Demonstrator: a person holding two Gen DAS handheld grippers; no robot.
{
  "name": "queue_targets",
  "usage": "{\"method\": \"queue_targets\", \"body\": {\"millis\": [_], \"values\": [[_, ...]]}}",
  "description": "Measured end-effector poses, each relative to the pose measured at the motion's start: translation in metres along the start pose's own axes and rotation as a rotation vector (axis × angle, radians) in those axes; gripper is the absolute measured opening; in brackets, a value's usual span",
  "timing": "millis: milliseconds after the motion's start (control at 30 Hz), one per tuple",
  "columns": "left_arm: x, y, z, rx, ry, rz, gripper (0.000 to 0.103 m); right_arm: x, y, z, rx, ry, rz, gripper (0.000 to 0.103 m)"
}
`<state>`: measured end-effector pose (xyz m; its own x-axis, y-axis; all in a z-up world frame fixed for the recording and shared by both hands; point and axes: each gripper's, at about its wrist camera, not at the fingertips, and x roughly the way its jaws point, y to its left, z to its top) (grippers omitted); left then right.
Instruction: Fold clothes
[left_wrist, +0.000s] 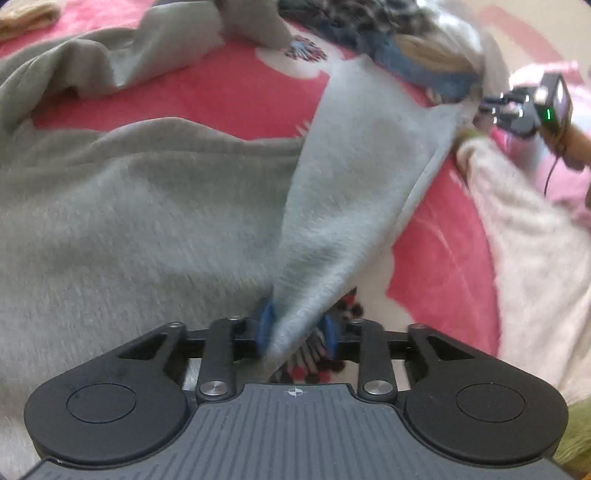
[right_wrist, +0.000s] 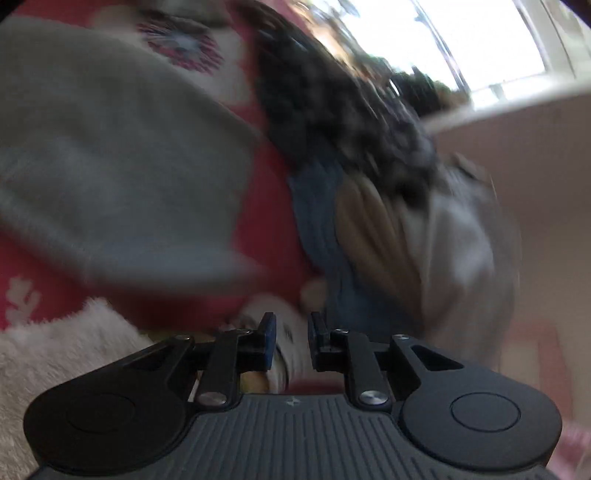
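Down on the pink-red patterned blanket (left_wrist: 236, 92), the soft grey fleece garment (left_wrist: 129, 221) lies spread and rumpled, with one pointed fold of it (left_wrist: 351, 192) pulled toward the left hand-held gripper (left_wrist: 295, 332), whose blue-padded fingers (left_wrist: 264, 325) hold that fold between them; blur keeps me from telling whether the pads press it. Over at the garment's far edge, the right hand-held gripper (right_wrist: 291, 339) has its fingers slightly apart with no garment between them, close to a heap of dark, blue and tan clothes (right_wrist: 351, 184).
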<state>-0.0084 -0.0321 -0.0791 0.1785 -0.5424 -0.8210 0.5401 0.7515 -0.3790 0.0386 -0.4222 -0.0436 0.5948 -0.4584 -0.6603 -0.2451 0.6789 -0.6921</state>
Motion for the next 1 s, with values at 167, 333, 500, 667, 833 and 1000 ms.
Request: {"method": "queue_targets", "body": {"millis": [167, 333, 500, 667, 833, 1000], "values": [[-0.014, -0.003, 0.000, 0.015, -0.037, -0.025, 0.055, -0.034, -0.059, 0.010, 0.573, 0.025, 0.279, 0.047], [-0.028, 0.010, -0.004, -0.084, -0.078, -0.017, 0.055, -0.022, -0.050, 0.009, 1.126, 0.201, 0.830, 0.065], [-0.047, 0.031, -0.008, -0.200, -0.148, -0.005, 0.055, 0.014, 0.003, -0.006, 1.359, 0.498, 0.910, 0.065], [-0.049, 0.036, -0.007, -0.201, -0.160, 0.000, 0.055, 0.039, 0.016, -0.013, 1.424, 0.507, 0.672, 0.065], [-0.045, 0.019, -0.008, -0.098, -0.151, -0.034, 0.055, 0.060, 0.016, -0.016, 1.499, 0.479, 0.568, 0.064], [-0.033, 0.014, -0.014, -0.057, -0.104, -0.033, 0.055, 0.060, 0.010, -0.012, 1.491, 0.369, 0.494, 0.026]]}}
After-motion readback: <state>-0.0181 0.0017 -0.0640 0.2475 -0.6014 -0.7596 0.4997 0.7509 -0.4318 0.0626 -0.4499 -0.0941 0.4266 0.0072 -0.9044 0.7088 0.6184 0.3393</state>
